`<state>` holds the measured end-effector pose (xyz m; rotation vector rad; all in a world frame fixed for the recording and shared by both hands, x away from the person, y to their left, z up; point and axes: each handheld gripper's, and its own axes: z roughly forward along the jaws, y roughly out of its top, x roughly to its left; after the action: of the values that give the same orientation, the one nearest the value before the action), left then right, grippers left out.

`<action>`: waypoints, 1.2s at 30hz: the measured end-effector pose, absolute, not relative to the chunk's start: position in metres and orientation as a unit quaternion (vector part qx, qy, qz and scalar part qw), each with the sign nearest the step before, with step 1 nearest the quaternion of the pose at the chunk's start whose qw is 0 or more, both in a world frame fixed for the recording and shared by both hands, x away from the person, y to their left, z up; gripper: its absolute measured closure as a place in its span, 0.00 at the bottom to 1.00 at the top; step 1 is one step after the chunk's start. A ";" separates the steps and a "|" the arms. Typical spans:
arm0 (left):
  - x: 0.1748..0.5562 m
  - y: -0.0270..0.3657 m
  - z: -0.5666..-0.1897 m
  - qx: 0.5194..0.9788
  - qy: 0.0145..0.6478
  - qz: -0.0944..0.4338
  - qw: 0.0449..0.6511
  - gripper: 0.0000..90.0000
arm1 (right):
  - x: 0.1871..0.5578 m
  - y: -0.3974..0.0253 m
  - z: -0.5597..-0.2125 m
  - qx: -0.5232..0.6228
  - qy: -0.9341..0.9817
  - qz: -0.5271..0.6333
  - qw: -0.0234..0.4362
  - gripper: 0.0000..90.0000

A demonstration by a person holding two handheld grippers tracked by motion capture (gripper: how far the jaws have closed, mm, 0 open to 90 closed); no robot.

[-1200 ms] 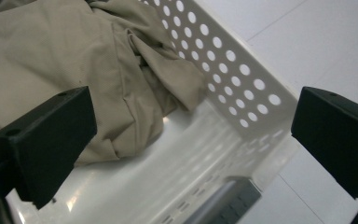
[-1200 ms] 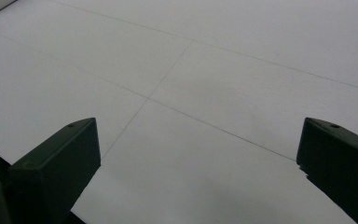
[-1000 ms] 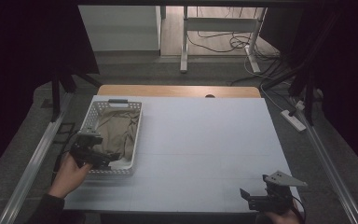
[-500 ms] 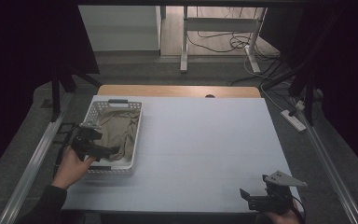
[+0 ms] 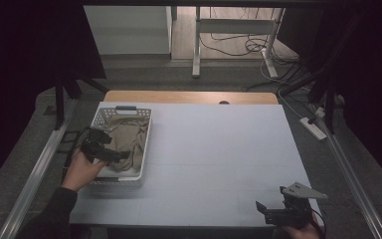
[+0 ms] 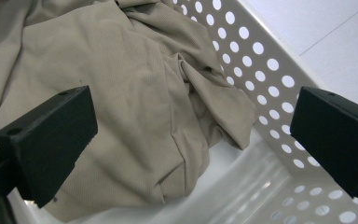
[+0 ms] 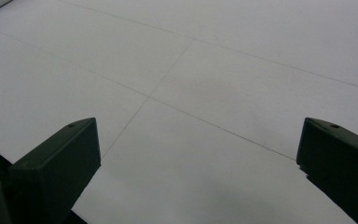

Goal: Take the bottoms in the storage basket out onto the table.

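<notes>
Beige cloth: crumpled, lying inside the white perforated basket, filling most of its floor and bunched toward one holed wall; a bare strip of basket floor shows beside its folded edge.

Basket: stands at the left side of the white tabletop, dark handle at its far end.

Left gripper: held over the near part of the basket, jaws spread wide above the cloth; whether they touch the fabric is hard to tell, probably just clear of it.

Right gripper: low at the near right corner of the tabletop, well apart from the basket, jaws spread wide over bare surface, holding nothing.
</notes>
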<state>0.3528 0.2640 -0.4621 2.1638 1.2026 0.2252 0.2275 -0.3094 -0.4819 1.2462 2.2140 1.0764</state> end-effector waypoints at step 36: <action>0.420 0.248 -0.469 0.842 0.461 0.081 0.269 0.00 | 0.228 -0.309 -0.482 0.441 0.790 0.382 0.188 0.00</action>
<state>0.4204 0.2480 -0.4695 2.2695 1.2414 0.2176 0.2277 -0.3092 -0.4821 1.2410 2.2216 1.0750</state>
